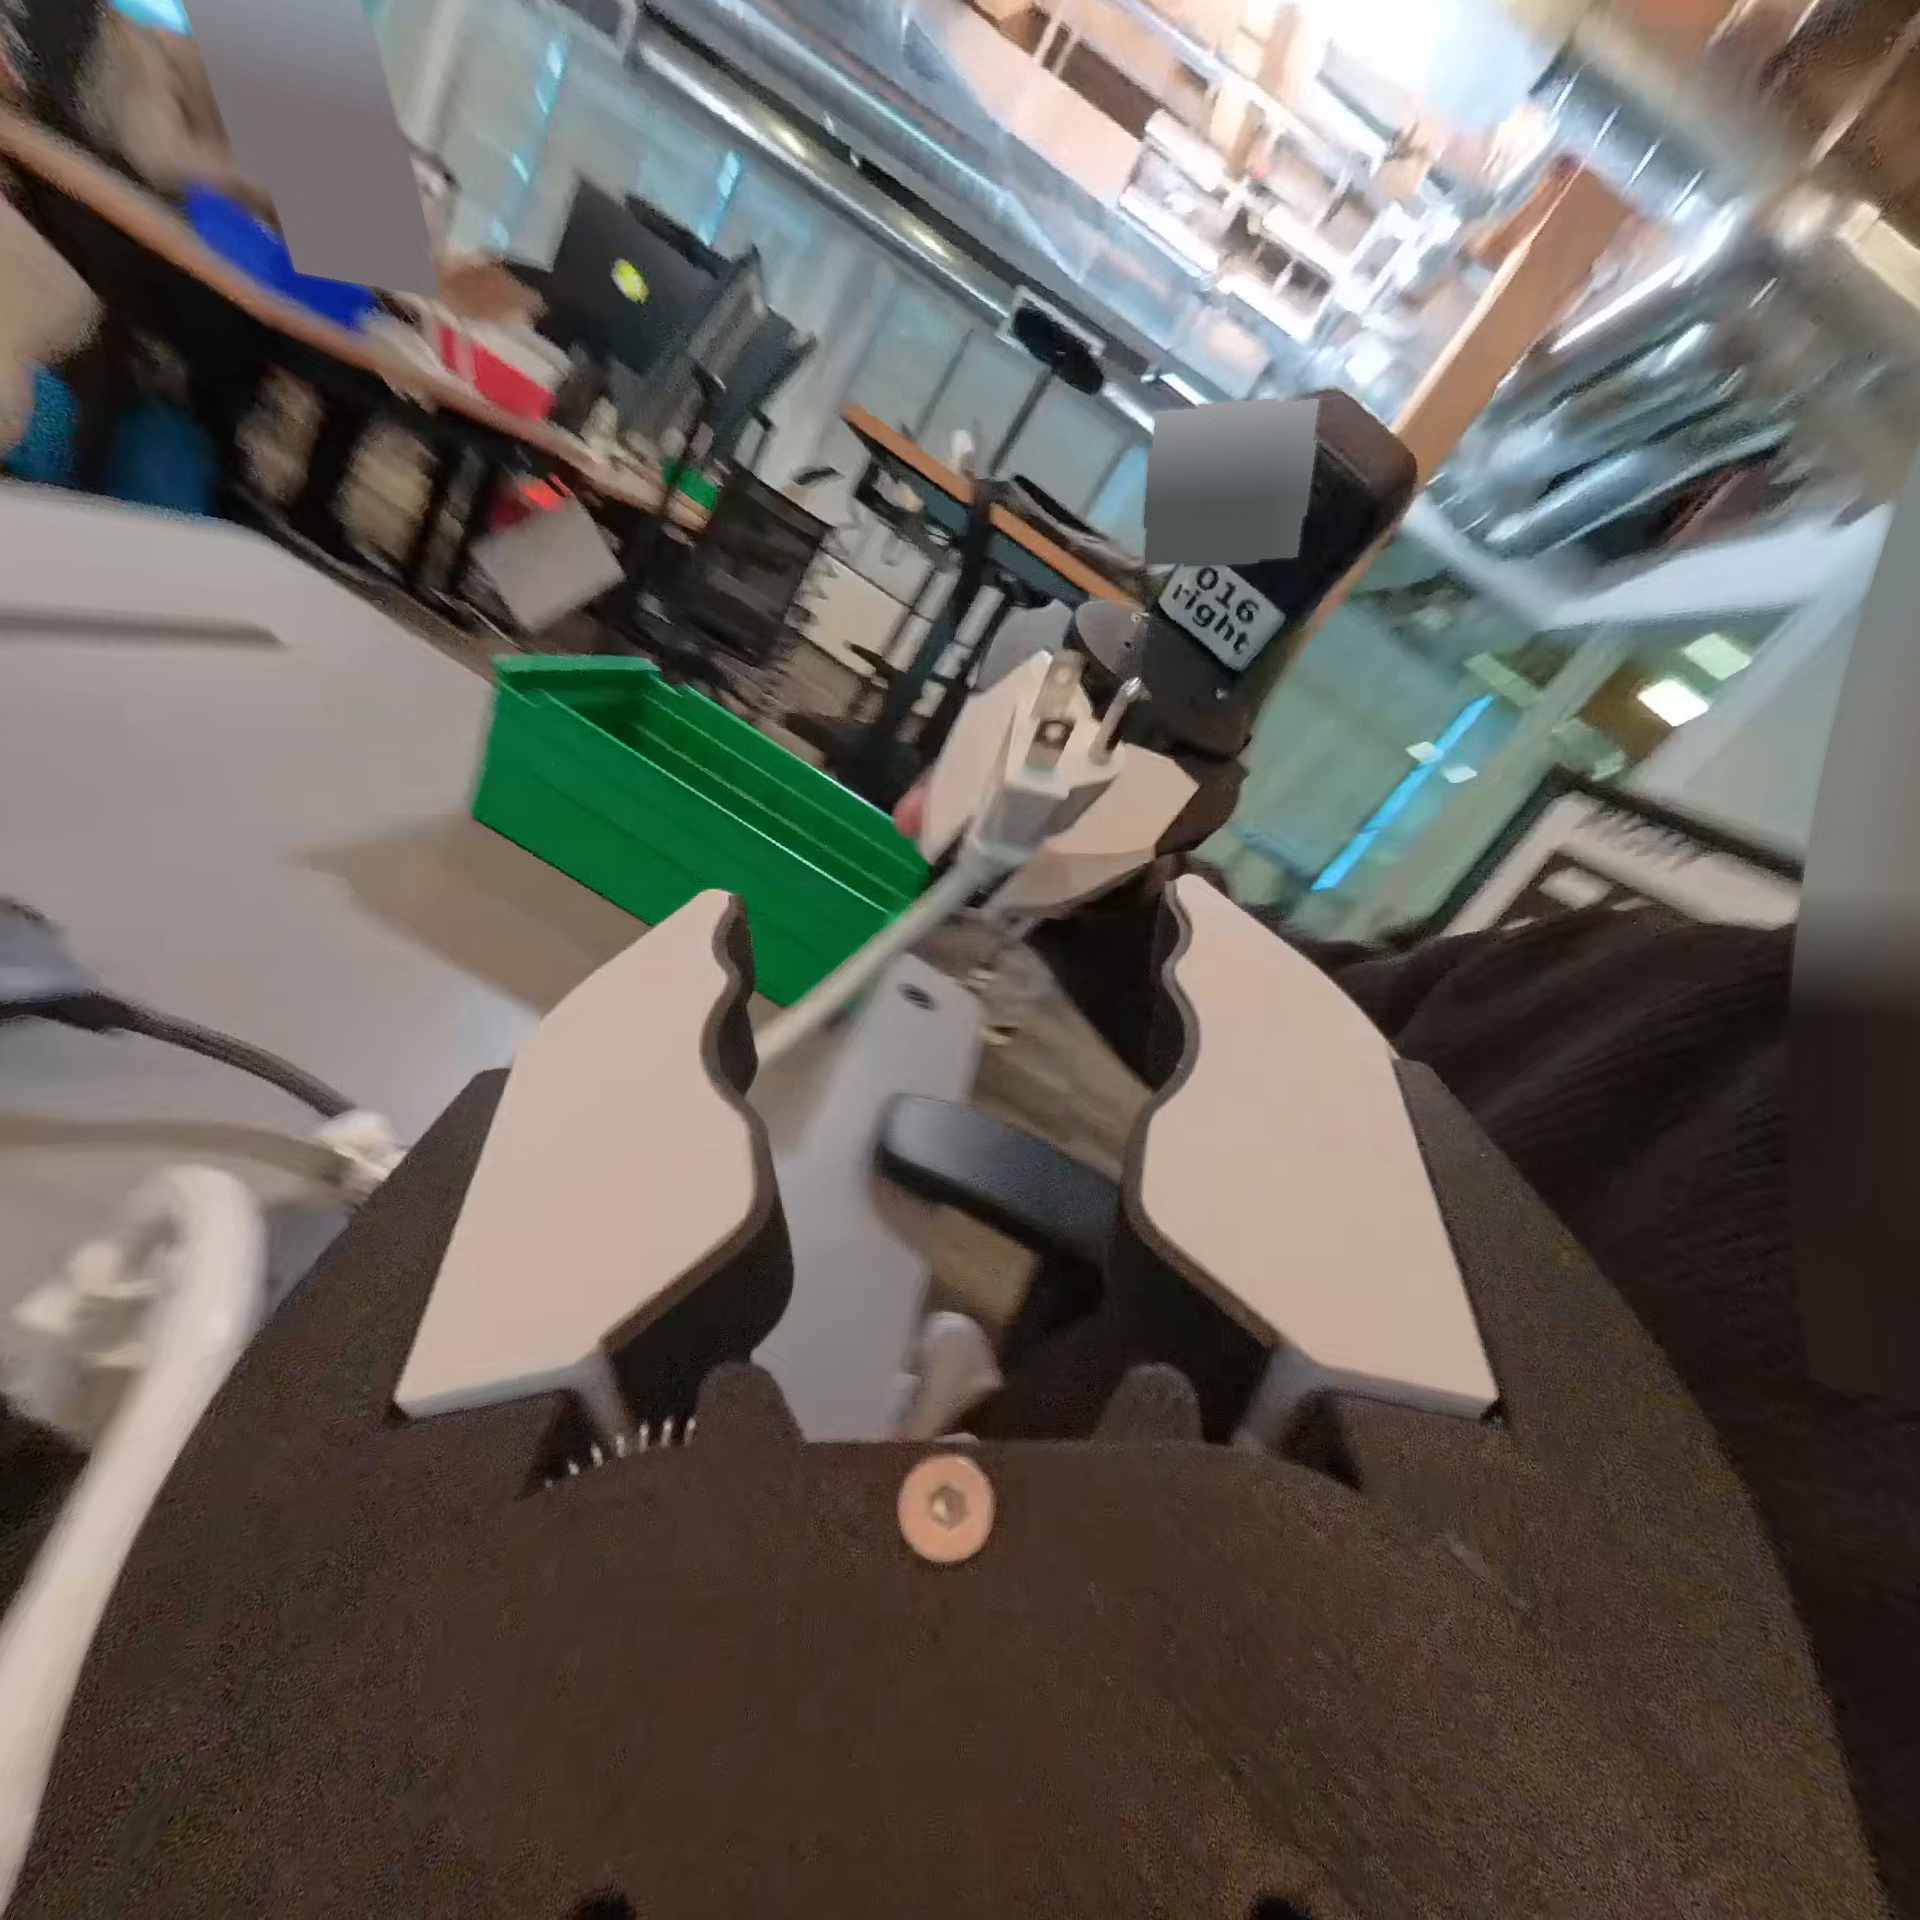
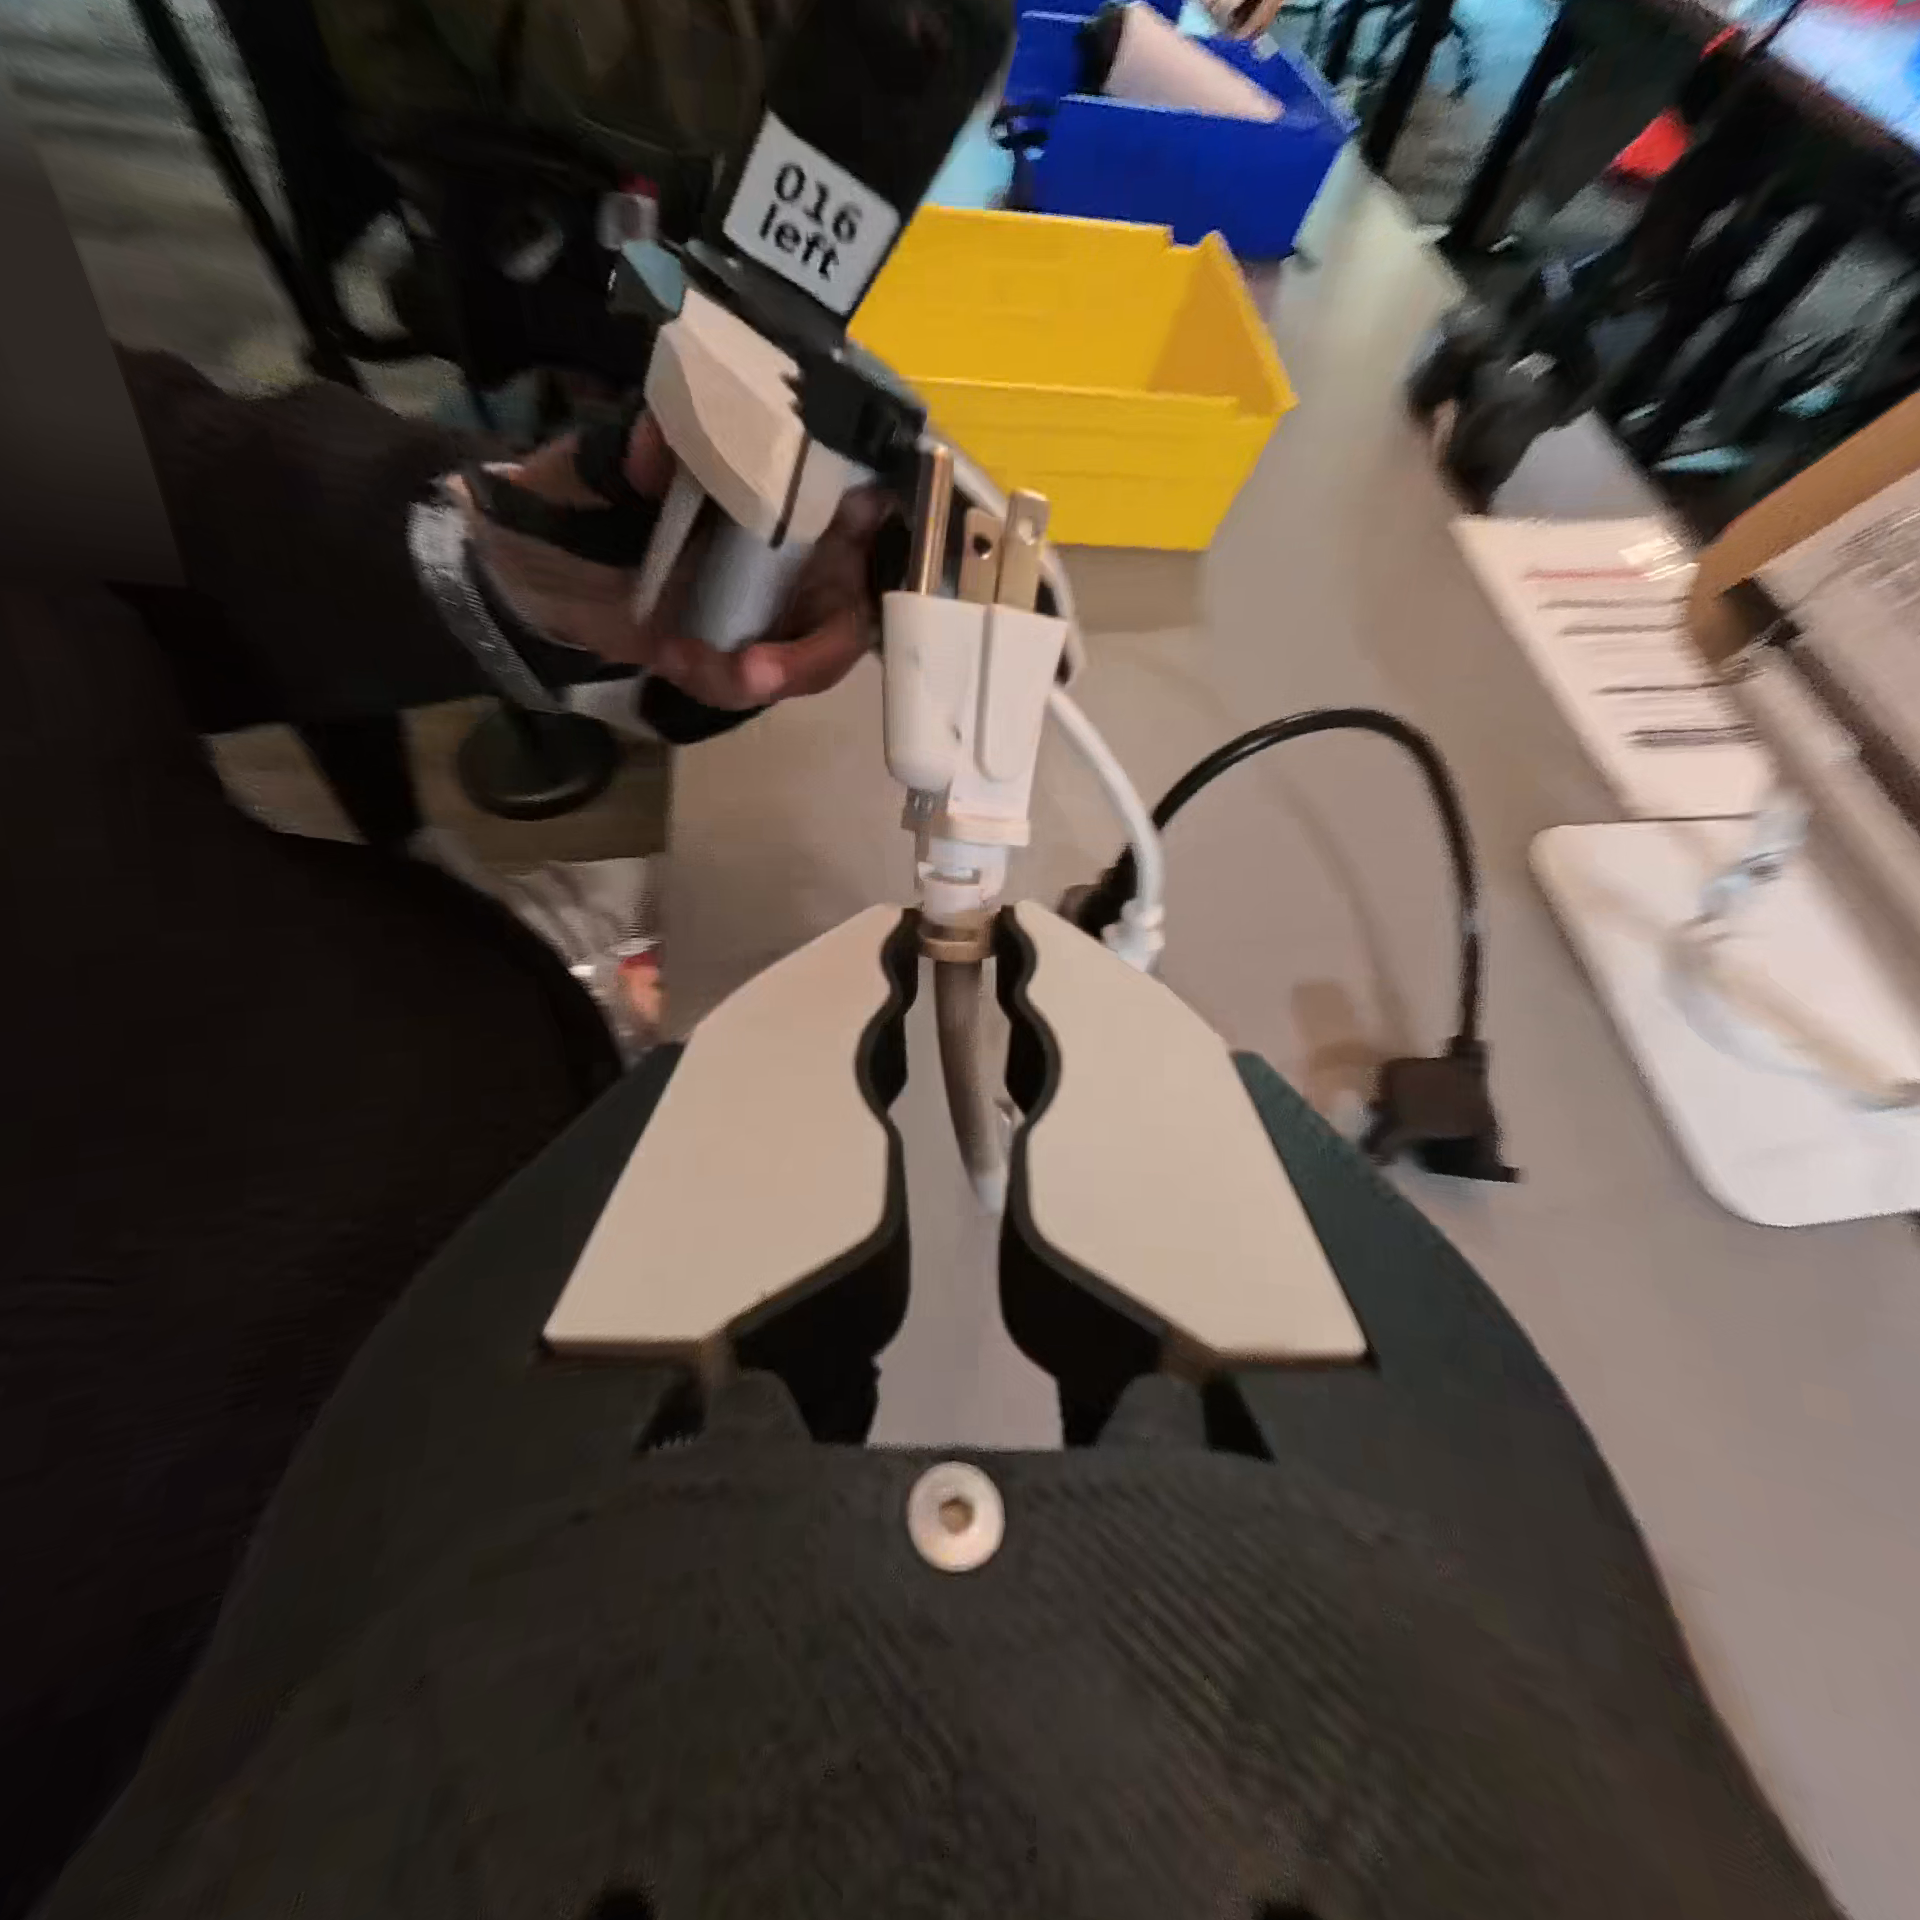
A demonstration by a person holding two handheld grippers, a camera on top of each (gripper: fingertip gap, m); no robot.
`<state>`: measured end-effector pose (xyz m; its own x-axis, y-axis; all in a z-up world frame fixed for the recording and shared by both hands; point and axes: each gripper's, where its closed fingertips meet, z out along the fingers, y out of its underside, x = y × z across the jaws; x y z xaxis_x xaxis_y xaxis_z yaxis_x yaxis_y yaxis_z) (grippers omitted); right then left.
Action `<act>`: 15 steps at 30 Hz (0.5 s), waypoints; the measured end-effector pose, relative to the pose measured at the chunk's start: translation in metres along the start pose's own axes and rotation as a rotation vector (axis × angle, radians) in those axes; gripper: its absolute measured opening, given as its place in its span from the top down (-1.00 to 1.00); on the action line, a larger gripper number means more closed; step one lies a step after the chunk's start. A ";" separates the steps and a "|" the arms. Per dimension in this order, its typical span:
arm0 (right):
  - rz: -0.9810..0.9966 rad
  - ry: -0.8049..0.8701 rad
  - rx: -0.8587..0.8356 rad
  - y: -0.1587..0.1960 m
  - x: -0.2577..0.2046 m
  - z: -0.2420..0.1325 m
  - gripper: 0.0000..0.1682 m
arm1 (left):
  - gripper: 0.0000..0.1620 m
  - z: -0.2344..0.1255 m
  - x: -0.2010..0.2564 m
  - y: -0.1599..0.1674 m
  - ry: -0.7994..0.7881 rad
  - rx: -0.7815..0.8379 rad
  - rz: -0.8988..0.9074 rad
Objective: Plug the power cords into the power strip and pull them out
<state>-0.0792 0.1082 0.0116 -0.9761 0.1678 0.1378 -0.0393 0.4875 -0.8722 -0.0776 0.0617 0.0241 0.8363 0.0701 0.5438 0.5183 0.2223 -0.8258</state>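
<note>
Two grippers aloft. Right gripper (image 2: 956,925) clamps white plug (image 2: 966,665) at its cord neck, prongs up. Left gripper (image 1: 951,935) spread apart, empty.

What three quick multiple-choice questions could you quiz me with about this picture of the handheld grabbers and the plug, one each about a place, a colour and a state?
1. Where is the white plug?
A. Lying in the bin
B. Held up in the air by the right gripper
C. Pushed into a socket

2. What colour is the bin behind the plug in the right wrist view?
A. Yellow
B. Red
C. White

3. How does the left gripper stand?
A. Open, holding nothing
B. Shut on a cup
C. Shut on the plug

Answers: 1 B, the fingers pinch the cord just below the plug, prongs bare; 2 A, its walls are yellow; 3 A, a wide gap shows between its fingers.
</note>
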 end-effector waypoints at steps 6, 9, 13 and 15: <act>-0.294 0.343 -0.158 0.014 0.015 0.015 0.83 | -0.01 0.028 0.014 0.033 0.129 -0.097 -0.251; -0.505 0.479 -0.270 0.023 0.012 0.024 0.83 | 0.14 0.033 0.018 0.033 0.156 -0.087 -0.320; -0.682 0.555 -0.294 0.021 0.007 0.026 0.82 | 0.40 0.026 0.008 0.037 0.211 -0.060 -0.444; -0.734 0.554 -0.286 0.022 0.004 0.025 0.82 | 0.39 0.025 0.008 0.038 0.265 -0.040 -0.505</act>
<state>-0.0897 0.0983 -0.0187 -0.4867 0.0829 0.8696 -0.4751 0.8103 -0.3431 -0.0556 0.0945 0.0013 0.4970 -0.2825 0.8205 0.8672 0.1282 -0.4812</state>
